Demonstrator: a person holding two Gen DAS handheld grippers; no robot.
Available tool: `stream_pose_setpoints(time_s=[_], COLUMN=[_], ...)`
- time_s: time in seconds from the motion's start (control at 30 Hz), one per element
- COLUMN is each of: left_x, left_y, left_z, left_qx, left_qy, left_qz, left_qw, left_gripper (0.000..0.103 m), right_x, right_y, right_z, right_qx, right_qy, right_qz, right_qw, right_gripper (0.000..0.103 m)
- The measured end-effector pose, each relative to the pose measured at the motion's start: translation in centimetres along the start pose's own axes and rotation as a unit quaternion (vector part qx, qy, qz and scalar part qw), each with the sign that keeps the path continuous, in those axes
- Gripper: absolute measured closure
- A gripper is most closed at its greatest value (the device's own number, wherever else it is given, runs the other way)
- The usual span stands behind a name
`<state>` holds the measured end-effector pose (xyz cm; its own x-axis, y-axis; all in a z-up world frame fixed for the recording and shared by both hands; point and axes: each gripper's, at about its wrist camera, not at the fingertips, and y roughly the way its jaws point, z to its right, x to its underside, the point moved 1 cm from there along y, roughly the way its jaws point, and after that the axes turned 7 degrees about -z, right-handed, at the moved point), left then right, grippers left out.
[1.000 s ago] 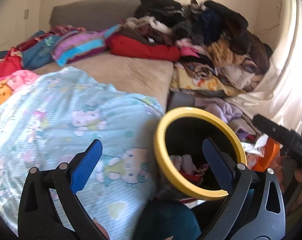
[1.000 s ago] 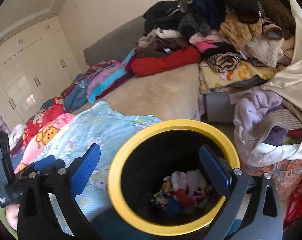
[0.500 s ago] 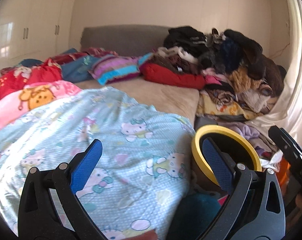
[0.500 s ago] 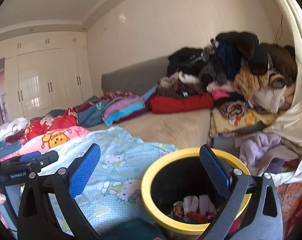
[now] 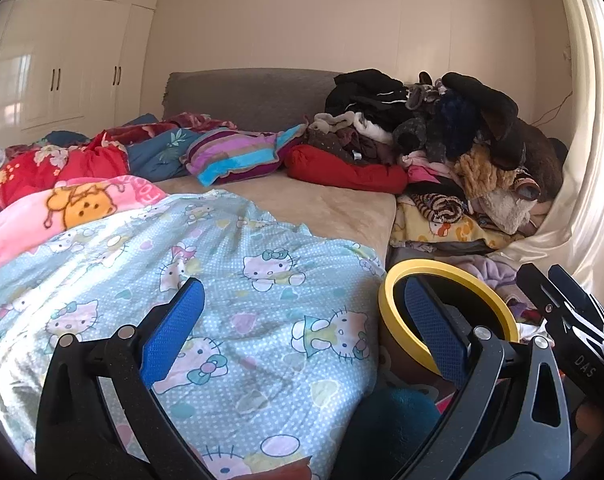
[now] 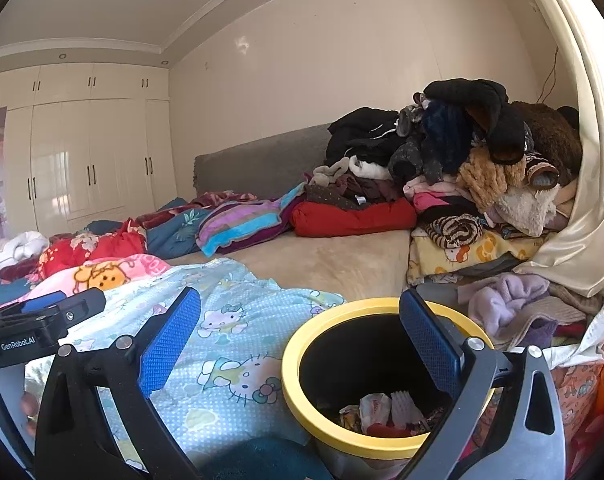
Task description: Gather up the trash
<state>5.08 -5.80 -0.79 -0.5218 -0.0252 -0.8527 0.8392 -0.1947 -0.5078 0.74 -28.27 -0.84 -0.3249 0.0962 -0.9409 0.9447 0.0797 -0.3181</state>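
A black bin with a yellow rim (image 6: pixel 302 392) stands beside the bed, at the lower right of both views; it also shows in the left wrist view (image 5: pixel 394 280). Crumpled wrappers and tissue (image 6: pixel 382 412) lie at its bottom. My right gripper (image 6: pixel 302 328) is open and empty, raised above the bin's near side. My left gripper (image 5: pixel 302 320) is open and empty, over the Hello Kitty blanket (image 5: pixel 222 280), left of the bin. The right gripper's body (image 5: pixel 574 340) shows at the right edge of the left wrist view. The left gripper's body (image 6: pixel 34 328) shows at the left of the right wrist view.
A bed with a bare beige mattress (image 5: pixel 322 208) holds blankets on the left and a striped pillow (image 5: pixel 234 152). A tall pile of clothes (image 5: pixel 454 132) fills the right side by a cream curtain (image 5: pixel 582 200). White wardrobes (image 6: pixel 82 160) line the far left wall.
Both grippers have lifted and tilted up from looking down into the bin. The bin has dropped lower in both views, and more of the room and wall shows.
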Motion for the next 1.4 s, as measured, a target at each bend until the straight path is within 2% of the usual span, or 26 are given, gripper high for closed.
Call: stream_pose_setpoints(time_s=[1.4], left_x=[-0.02], left_y=[0.09], left_z=[-0.79], left_qx=[-0.007], left_qy=[-0.004], left_qz=[0.002], left_qw=[1.0000], left_gripper=[0.011], right_x=[0.50], right_y=[0.44], right_z=[0.39], right_qx=[0.004], right_qy=[0.001], right_qz=[-0.009], right_qw=[1.000], right_gripper=[0.006])
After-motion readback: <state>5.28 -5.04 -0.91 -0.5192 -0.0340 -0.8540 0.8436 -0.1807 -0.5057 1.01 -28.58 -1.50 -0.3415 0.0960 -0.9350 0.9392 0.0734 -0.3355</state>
